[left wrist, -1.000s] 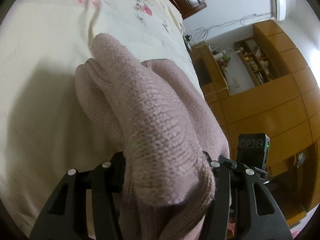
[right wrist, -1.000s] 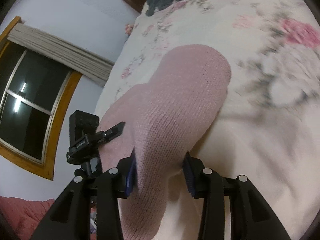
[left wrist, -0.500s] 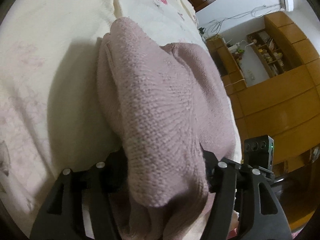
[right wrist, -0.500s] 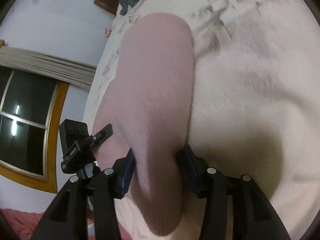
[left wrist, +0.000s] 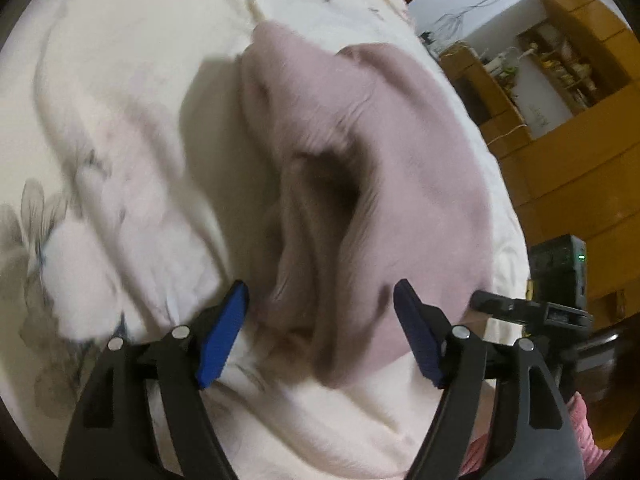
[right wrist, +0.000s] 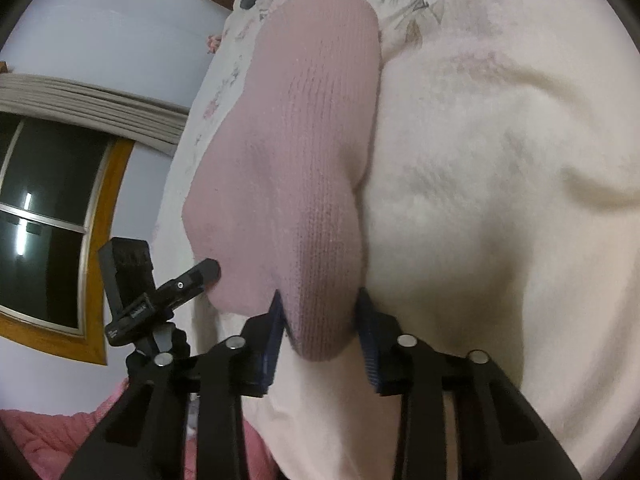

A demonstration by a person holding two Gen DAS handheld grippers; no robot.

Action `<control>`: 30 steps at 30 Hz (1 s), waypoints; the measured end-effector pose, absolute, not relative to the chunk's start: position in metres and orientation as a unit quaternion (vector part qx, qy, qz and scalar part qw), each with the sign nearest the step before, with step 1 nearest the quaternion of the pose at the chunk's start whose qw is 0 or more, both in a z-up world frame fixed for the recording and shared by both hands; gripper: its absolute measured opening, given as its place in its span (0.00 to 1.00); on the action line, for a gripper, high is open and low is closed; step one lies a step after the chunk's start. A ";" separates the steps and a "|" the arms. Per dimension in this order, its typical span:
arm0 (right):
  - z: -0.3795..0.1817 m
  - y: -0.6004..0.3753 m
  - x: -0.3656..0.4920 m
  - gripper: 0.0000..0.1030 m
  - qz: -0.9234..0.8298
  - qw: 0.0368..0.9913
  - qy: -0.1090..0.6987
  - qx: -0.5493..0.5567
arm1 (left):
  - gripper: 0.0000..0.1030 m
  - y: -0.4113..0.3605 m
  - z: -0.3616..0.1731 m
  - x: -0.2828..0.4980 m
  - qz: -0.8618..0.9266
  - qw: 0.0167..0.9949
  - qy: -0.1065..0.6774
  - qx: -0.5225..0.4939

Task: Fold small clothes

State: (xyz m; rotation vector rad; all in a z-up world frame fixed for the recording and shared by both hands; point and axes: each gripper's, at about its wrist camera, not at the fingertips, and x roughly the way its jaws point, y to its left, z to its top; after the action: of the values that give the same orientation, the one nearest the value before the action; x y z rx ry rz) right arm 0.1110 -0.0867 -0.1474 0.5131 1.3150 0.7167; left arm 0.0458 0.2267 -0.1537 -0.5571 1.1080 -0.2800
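Left wrist view close above the bed (left wrist: 132,80) facing wooden cabinets (left wrist: 568,152), right wrist view facing a window (right wrist: 44,208), both sharing the pink knit garment (left wrist: 400,152).

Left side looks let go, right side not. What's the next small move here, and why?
Probably open the right gripper and let its end of the pink knit garment drop. The left gripper is open, its blue pads clear of the fabric, and the garment lies bunched on the white floral bedspread. Only the right one is shut on the fabric, so releasing it would let the fold rest flat.
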 end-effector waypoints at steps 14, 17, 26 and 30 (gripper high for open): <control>-0.133 -0.098 0.075 0.52 0.268 0.748 0.576 0.189 | 0.72 0.207 -0.139 0.036 -0.092 0.817 0.527 -0.217; -0.111 -0.075 0.071 0.72 0.236 0.781 0.566 0.122 | 0.77 0.204 -0.125 0.026 -0.070 0.821 0.527 -0.208; -0.080 -0.059 0.033 0.84 0.182 0.819 0.542 0.060 | 0.83 0.184 -0.086 -0.003 -0.036 0.837 0.521 -0.163; -0.074 -0.066 0.025 0.87 0.166 0.822 0.541 0.059 | 0.84 0.183 -0.074 -0.016 -0.024 0.842 0.517 -0.155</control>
State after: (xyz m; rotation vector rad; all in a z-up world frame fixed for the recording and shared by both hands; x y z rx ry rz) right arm 0.0253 -0.0660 -0.0744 0.1262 1.1514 0.3542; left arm -0.0162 0.1832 -0.0742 -0.3282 1.0920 -0.0507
